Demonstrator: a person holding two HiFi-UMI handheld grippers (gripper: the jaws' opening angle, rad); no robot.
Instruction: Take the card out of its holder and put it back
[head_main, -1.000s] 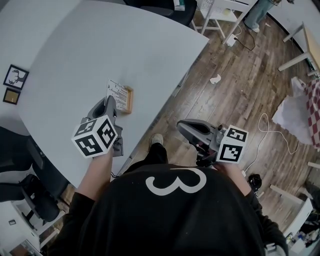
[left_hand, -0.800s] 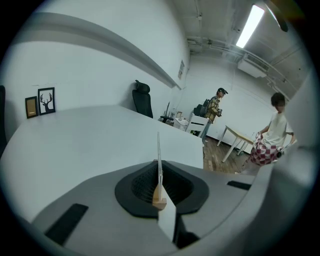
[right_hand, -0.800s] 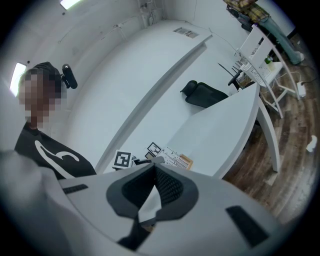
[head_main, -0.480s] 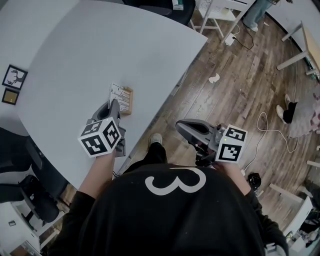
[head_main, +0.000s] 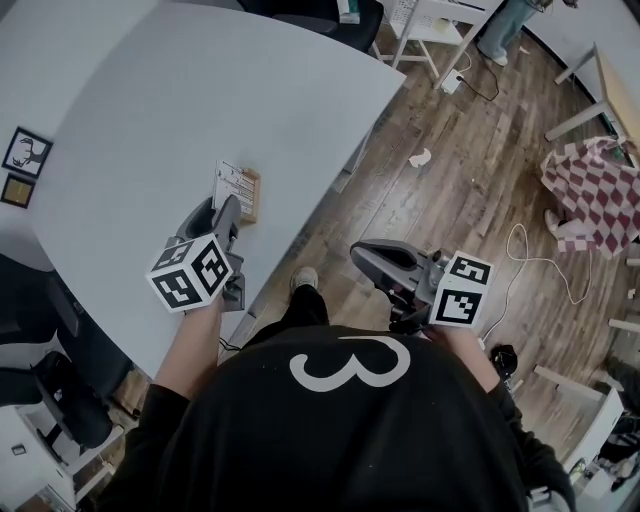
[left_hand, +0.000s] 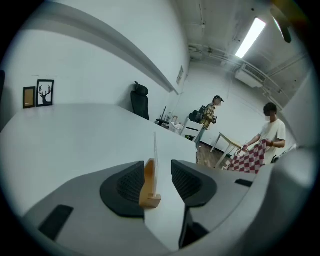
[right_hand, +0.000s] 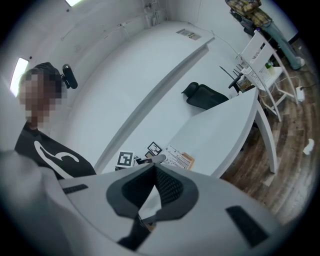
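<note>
A white printed card (head_main: 229, 185) stands upright in a small wooden holder (head_main: 249, 195) near the table's front edge. In the left gripper view the card (left_hand: 155, 147) and holder (left_hand: 148, 186) sit between the jaws of my left gripper (left_hand: 157, 164). Those jaws have just been opening, and neither pad touches the card. From the head view my left gripper (head_main: 213, 210) sits just in front of the holder. My right gripper (head_main: 360, 256) hangs off the table over the wooden floor, its jaws shut on nothing (right_hand: 153, 168).
Two small picture frames (head_main: 24, 165) stand at the grey table's (head_main: 180, 90) far left. An office chair (head_main: 55, 395) is beside the table. Two people hold a checked cloth (head_main: 590, 185) at the right. A white rack (head_main: 425, 25) stands beyond the table.
The left gripper's jaws have parted, and the card stays upright in its holder. The right gripper has not moved. A checked cloth has come into view at the right.
</note>
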